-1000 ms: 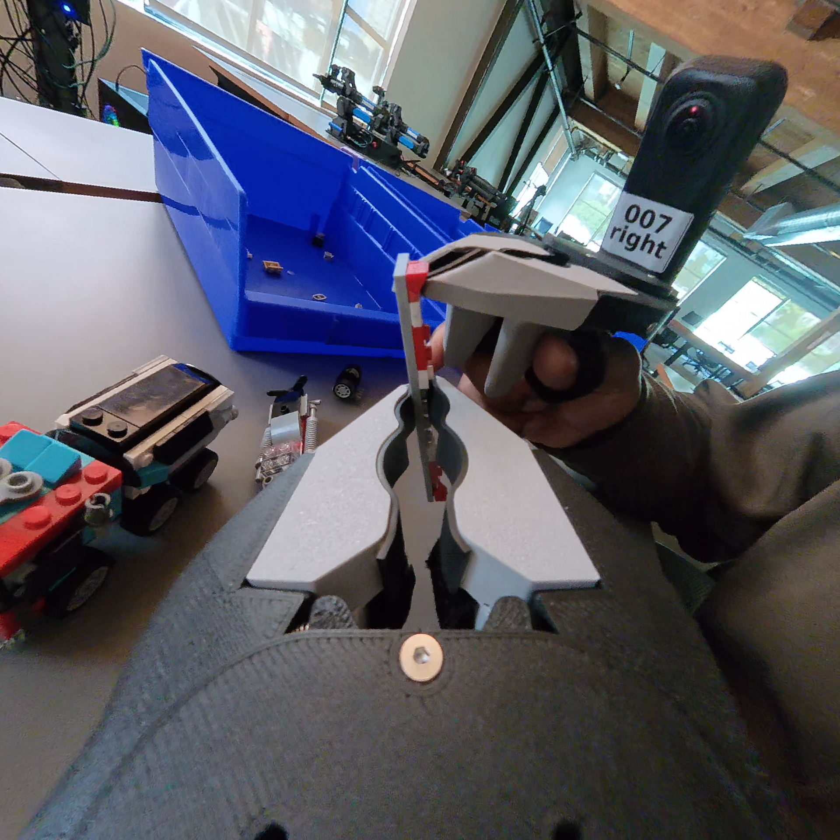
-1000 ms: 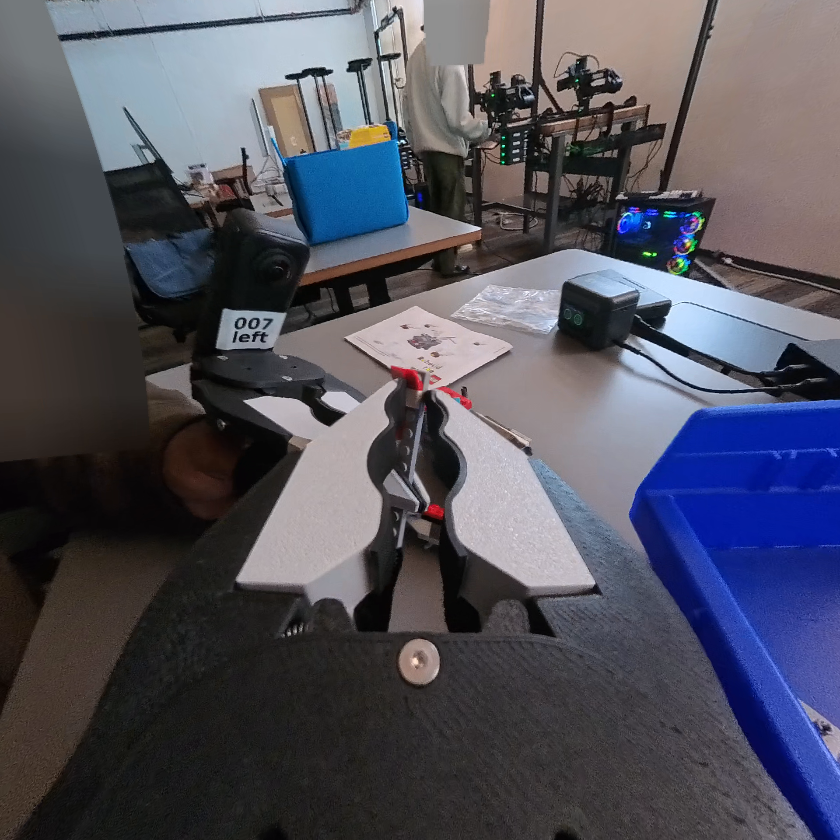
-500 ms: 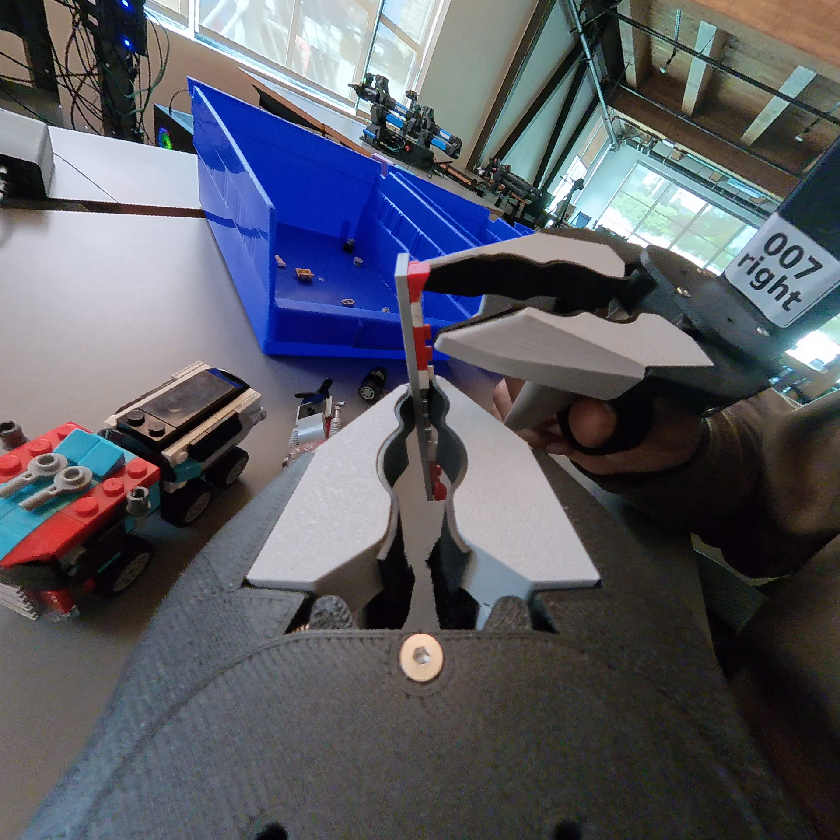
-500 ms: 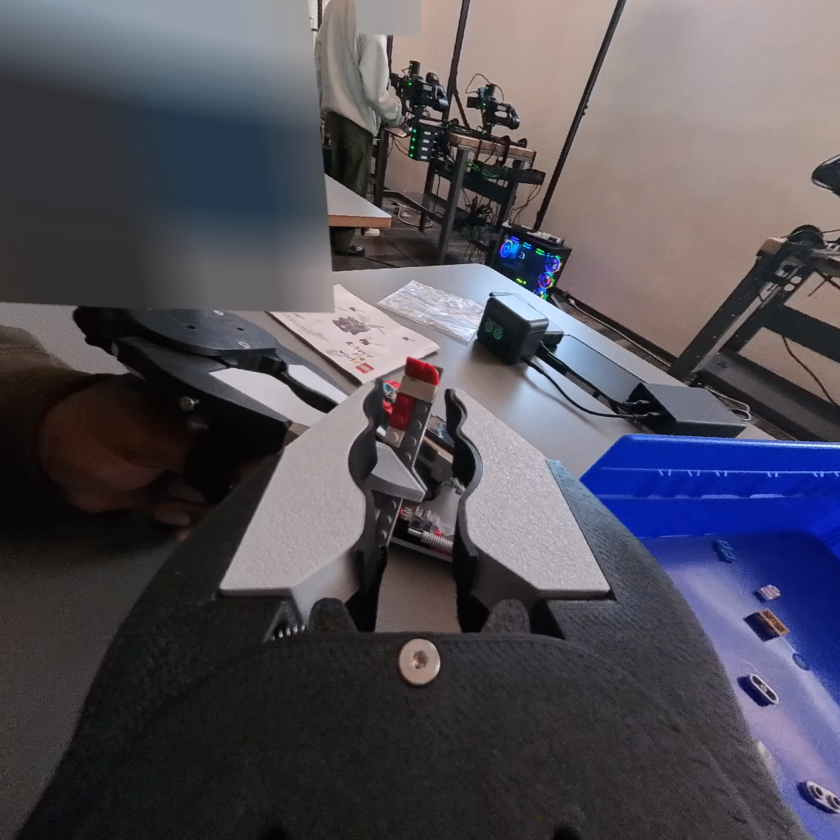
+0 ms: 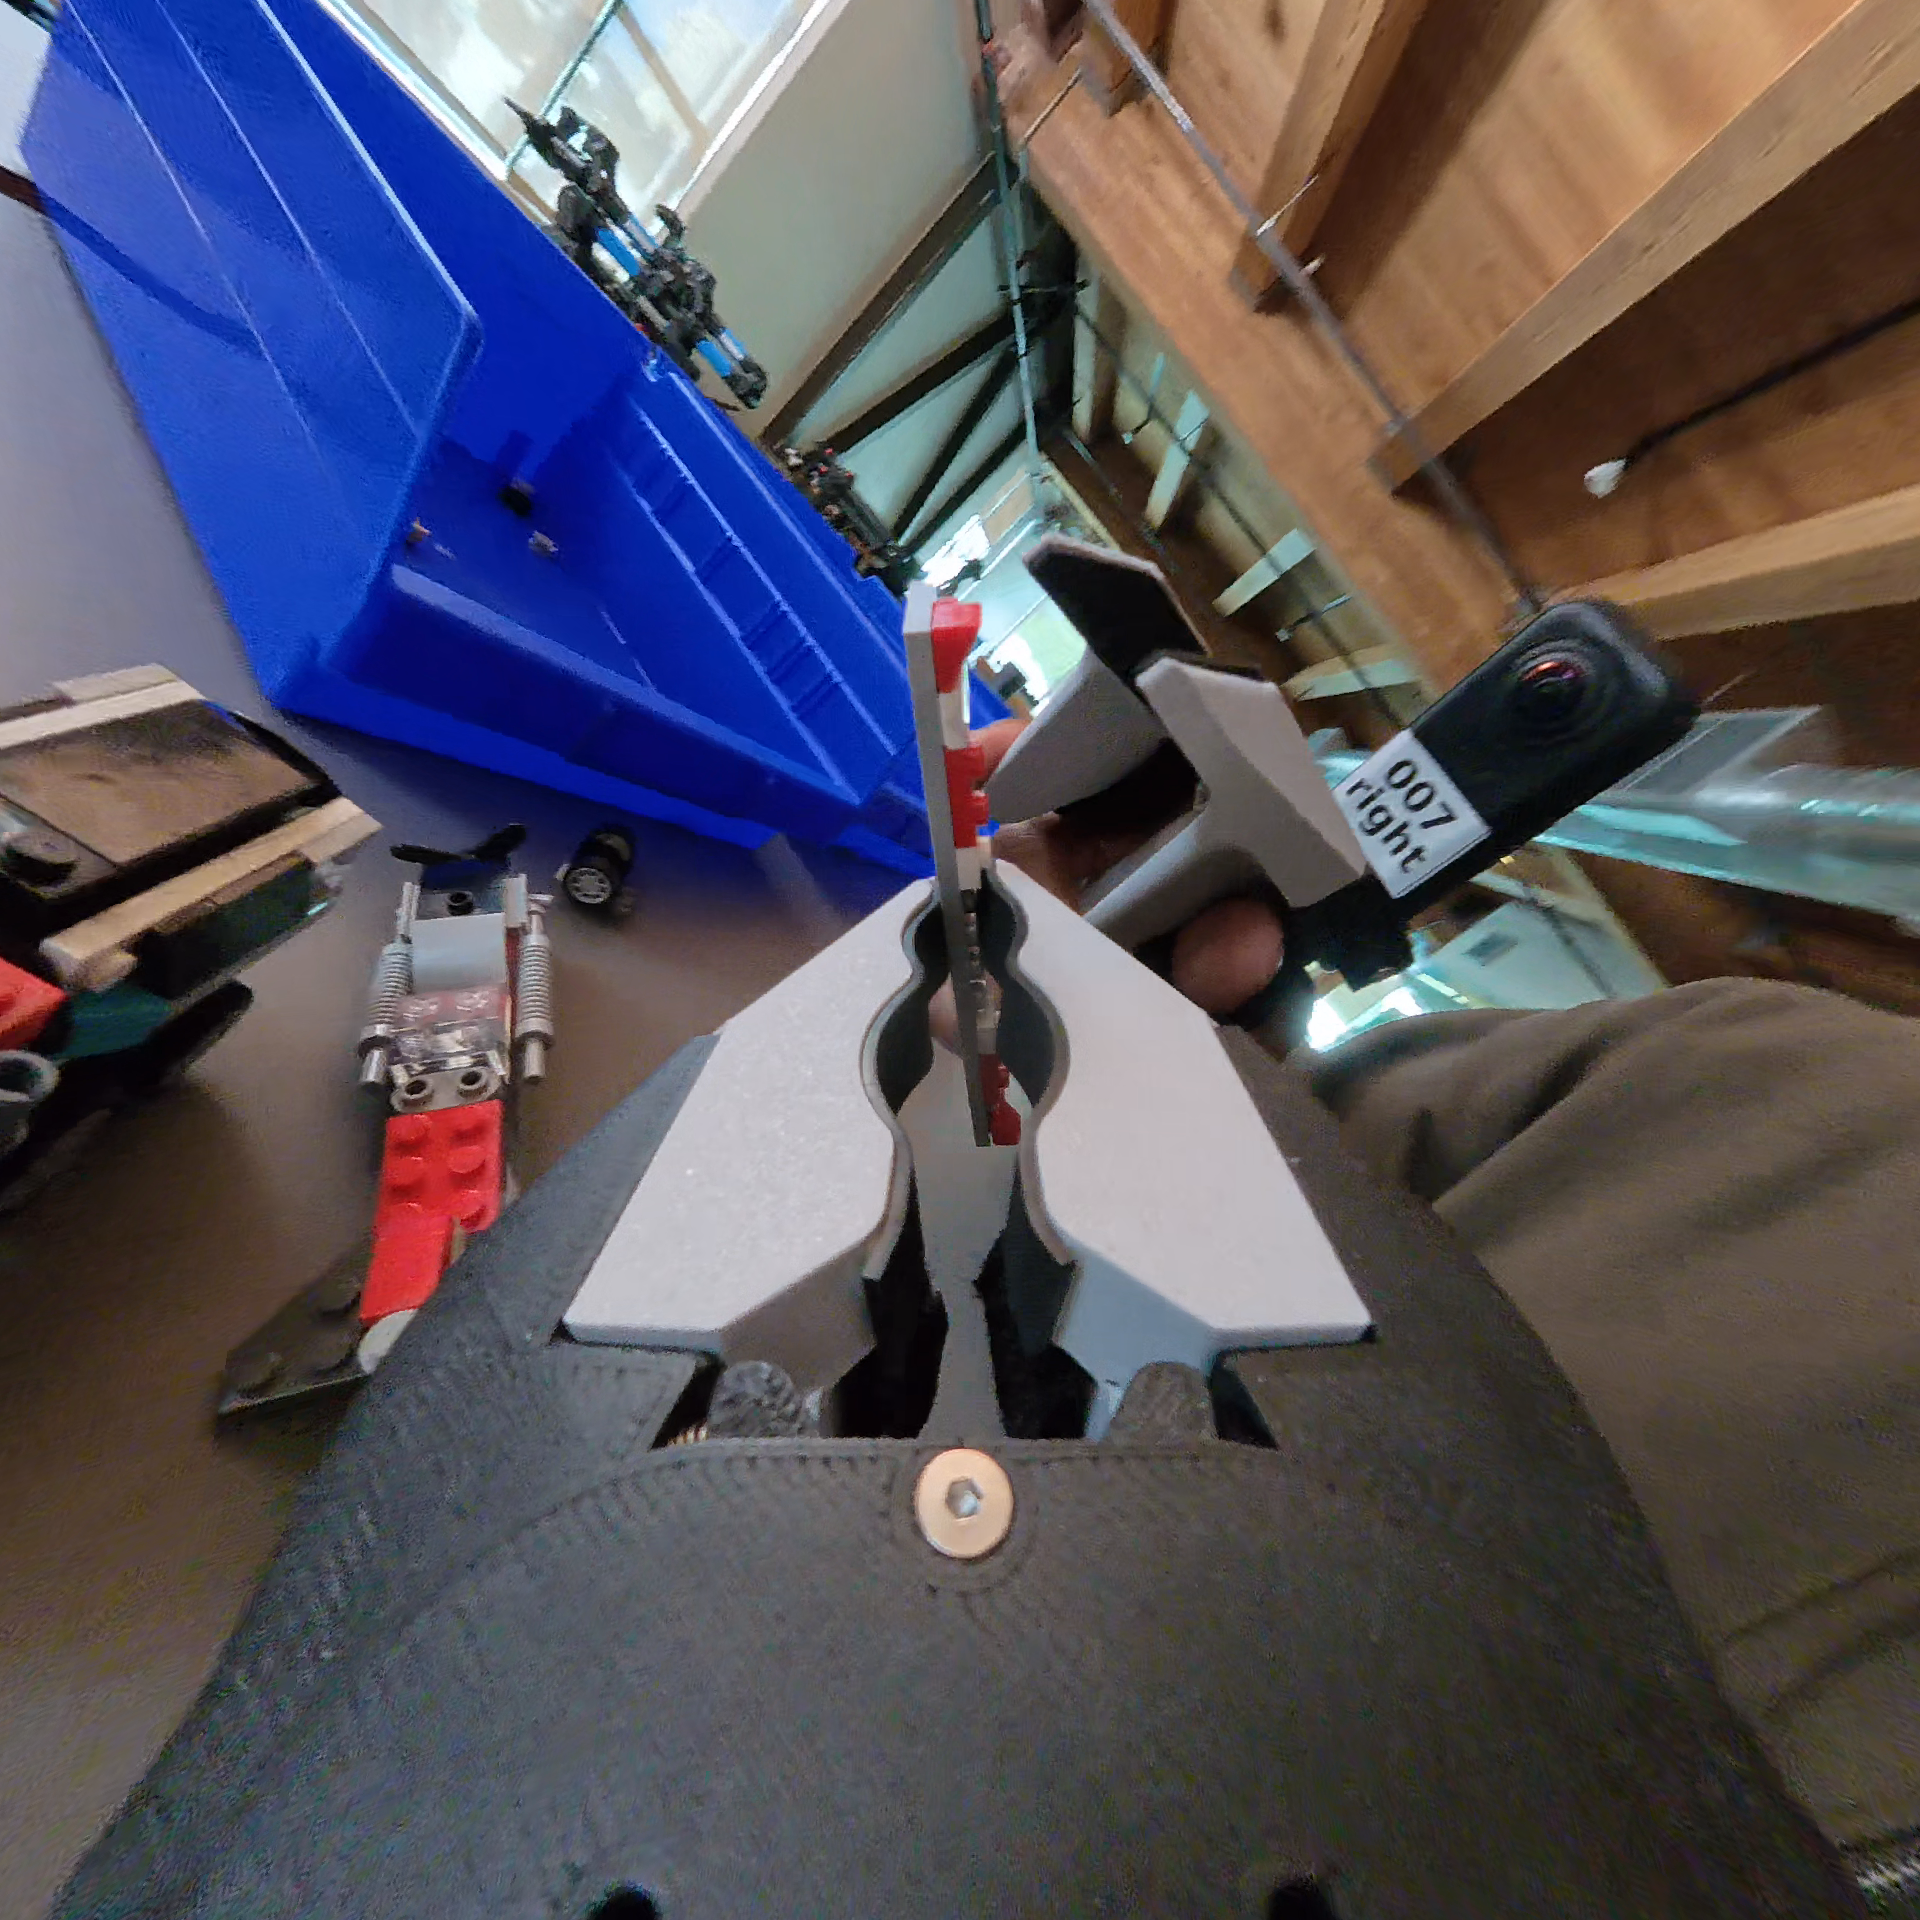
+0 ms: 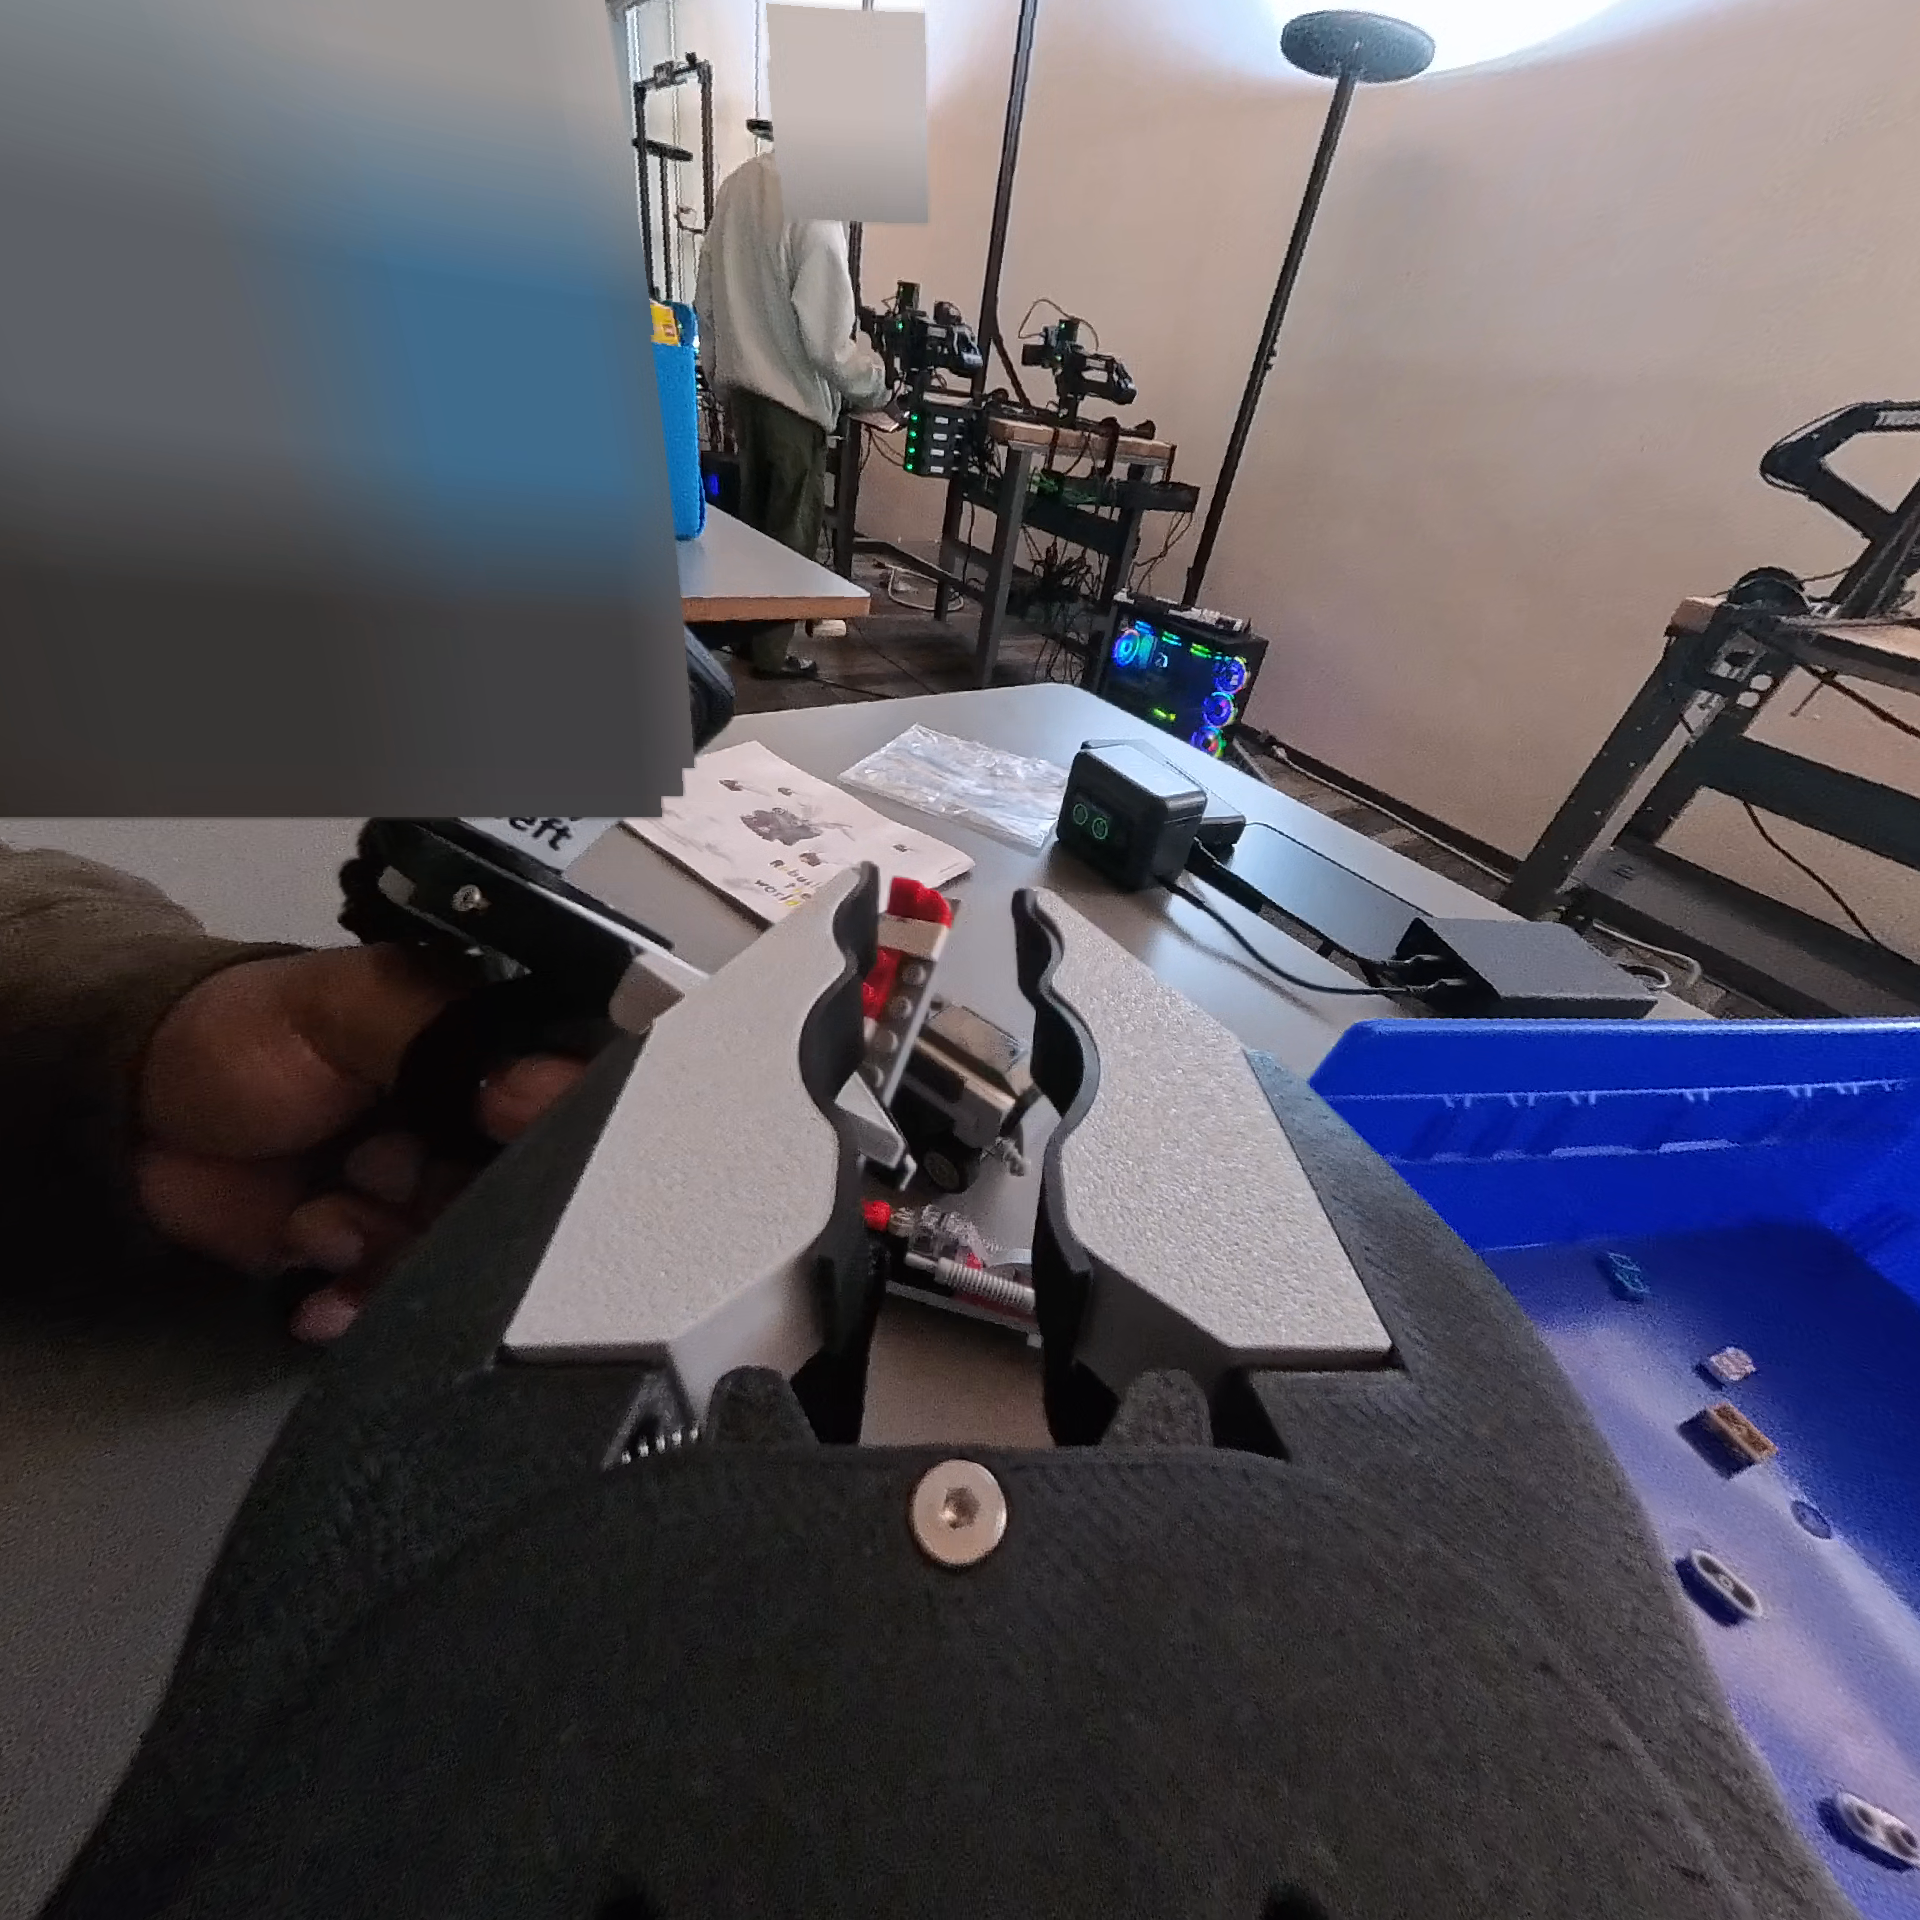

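My left gripper (image 5: 961,894) is shut on a thin grey plate (image 5: 940,748) with red and white bricks along one face. It holds the plate upright above the table. My right gripper (image 5: 1039,686) is open just right of the plate's upper half. In the right wrist view the plate (image 6: 904,987) stands between my right gripper's (image 6: 940,894) fingers. It lies close to the left finger (image 6: 727,1091), and a wide gap separates it from the right finger (image 6: 1164,1122). A hand (image 6: 312,1091) holds the left gripper's handle.
A blue bin (image 5: 416,416) with a few small parts stands behind; it is also at the right in the right wrist view (image 6: 1662,1122). A toy truck (image 5: 135,790), a red and grey sub-assembly (image 5: 447,1039) and a loose wheel (image 5: 597,878) lie on the table. A booklet (image 6: 790,831), plastic bag (image 6: 956,779) and black box (image 6: 1127,821) lie farther off. Tip to tip, the grippers are about 6 cm apart.
My right gripper was shut on the plate's top end a second ago. It has opened, let go and turned beside the plate. The left gripper kept its hold and tilted upward.
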`<state>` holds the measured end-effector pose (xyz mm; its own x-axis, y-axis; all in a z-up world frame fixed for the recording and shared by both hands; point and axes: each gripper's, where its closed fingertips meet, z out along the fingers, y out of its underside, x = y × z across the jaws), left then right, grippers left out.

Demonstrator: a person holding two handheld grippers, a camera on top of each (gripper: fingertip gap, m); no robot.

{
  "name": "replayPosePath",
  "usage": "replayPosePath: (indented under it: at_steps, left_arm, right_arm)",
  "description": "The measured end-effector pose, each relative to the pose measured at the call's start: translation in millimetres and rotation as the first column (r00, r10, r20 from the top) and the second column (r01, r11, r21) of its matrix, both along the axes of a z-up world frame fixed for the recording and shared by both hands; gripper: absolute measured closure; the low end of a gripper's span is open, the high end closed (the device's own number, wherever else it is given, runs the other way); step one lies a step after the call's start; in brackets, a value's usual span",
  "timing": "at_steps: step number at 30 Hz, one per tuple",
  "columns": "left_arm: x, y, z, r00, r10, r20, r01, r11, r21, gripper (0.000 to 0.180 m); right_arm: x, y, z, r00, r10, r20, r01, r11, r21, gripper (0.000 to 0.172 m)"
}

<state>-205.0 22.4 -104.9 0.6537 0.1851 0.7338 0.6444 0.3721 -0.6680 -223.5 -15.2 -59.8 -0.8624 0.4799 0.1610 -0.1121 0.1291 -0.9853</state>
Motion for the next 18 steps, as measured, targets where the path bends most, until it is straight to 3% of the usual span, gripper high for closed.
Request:
replayPosePath:
  at_steps: [4,7,12,15,18]
  left_arm:
    - [0,-1,2,1.000,0.005,-0.017,-0.005,1.000,-0.003,0.175]
    - [-4,-2,-7,0.993,0.057,-0.101,-0.074,0.983,-0.169,0.175]
    - [-13,-10,-20,0.955,0.128,-0.266,-0.236,0.873,-0.426,0.175]
    - [-13,-9,-22,0.954,0.127,-0.273,-0.242,0.863,-0.444,0.175]
    - [-12,-7,-24,0.960,0.114,-0.256,-0.221,0.871,-0.439,0.175]
  right_arm:
    - [-4,2,-4,1.000,-0.014,0.013,0.013,1.000,0.027,0.146]
    - [-4,-1,-10,1.000,-0.004,0.016,0.003,0.998,0.067,0.146]
    - [3,-8,-33,0.994,0.093,0.051,-0.102,0.964,0.245,0.146]
    - [0,-2,-35,0.992,0.115,0.042,-0.122,0.948,0.294,0.145]
    - [6,-2,-29,0.979,0.188,0.082,-0.202,0.948,0.246,0.145]
